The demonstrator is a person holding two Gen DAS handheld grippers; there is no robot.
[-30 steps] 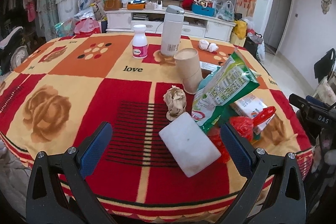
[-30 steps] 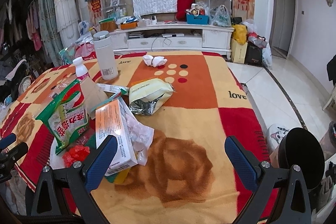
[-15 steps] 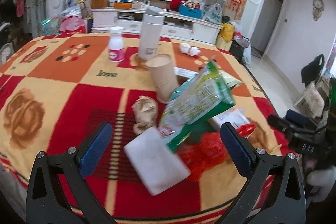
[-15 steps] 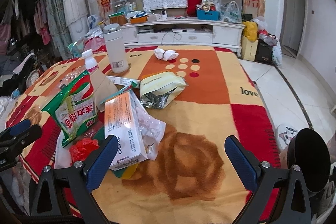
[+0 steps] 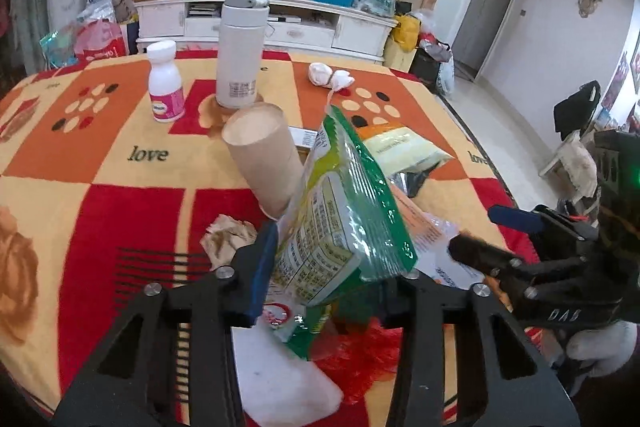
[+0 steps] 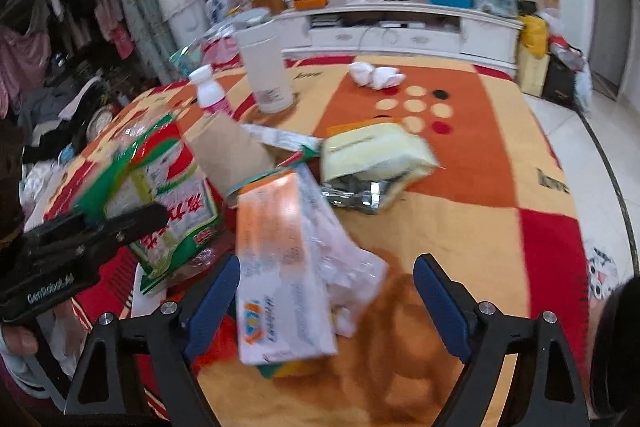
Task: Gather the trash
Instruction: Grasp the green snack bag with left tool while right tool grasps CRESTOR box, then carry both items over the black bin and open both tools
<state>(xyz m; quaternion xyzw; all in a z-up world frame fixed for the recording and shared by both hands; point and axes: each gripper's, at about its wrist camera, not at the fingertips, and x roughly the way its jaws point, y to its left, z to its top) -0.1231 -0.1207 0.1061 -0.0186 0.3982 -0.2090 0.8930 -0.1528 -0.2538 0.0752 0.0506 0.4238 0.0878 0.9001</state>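
The green snack bag (image 5: 340, 223) now stands between the jaws of the left gripper (image 5: 332, 267), over the near middle of the bench (image 5: 120, 211); a second ago those jaws stood wide with nothing between them, short of the pile. They are closing, already narrow, and the pads look to be pressing the bag's lower part, though the right pad is hidden behind the foil, so a firm hold is probable, not certain. The bag leans against the cardboard tube (image 5: 264, 159), with a crumpled paper (image 5: 228, 239), a white pad (image 5: 280, 379) and red plastic (image 5: 360, 359) just beside and below it.

The right gripper (image 6: 326, 291) has come in over the orange box (image 6: 280, 267) and the clear wrapper (image 6: 344, 267) lying against it. Its jaws are closing too but remain fairly wide; the box sits between them, untouched as far as the blurred frame shows.

Further off stand the white flask (image 5: 240, 47), the pill bottle (image 5: 165, 83), a yellow pouch (image 6: 376, 155) and a wad of tissue (image 5: 330, 77).

So collecting has begun: one piece is about to lift, another is being bracketed, and the rest waits.
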